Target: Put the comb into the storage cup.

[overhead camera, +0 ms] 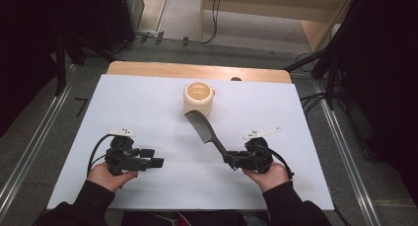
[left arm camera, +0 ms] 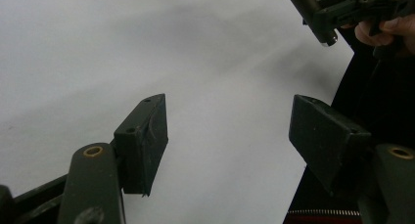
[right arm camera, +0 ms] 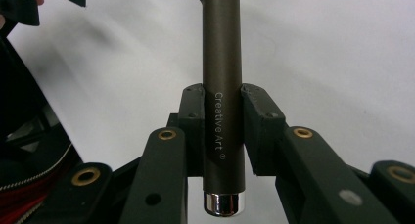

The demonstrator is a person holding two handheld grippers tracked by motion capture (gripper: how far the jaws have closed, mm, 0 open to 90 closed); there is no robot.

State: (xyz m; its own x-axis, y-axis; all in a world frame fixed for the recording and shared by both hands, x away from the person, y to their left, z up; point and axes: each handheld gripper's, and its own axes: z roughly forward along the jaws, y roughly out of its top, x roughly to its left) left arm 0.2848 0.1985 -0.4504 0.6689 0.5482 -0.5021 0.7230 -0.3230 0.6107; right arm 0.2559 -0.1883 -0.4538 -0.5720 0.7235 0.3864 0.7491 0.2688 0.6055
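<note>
Right gripper view is showing the right tool [right arm camera: 222, 131] clamping the round handle of a dark comb [right arm camera: 221, 62] near its chrome end cap. The comb is looking light, stiff and smooth, likely to twist in the grip. It is pointing toward a cream cup [overhead camera: 198, 98] on the white surface [overhead camera: 148, 107]. The left tool [left arm camera: 235, 136] is gaping wide, holding nothing.

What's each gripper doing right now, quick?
Left gripper: open, holding nothing.
Right gripper: closed on the comb handle.
</note>
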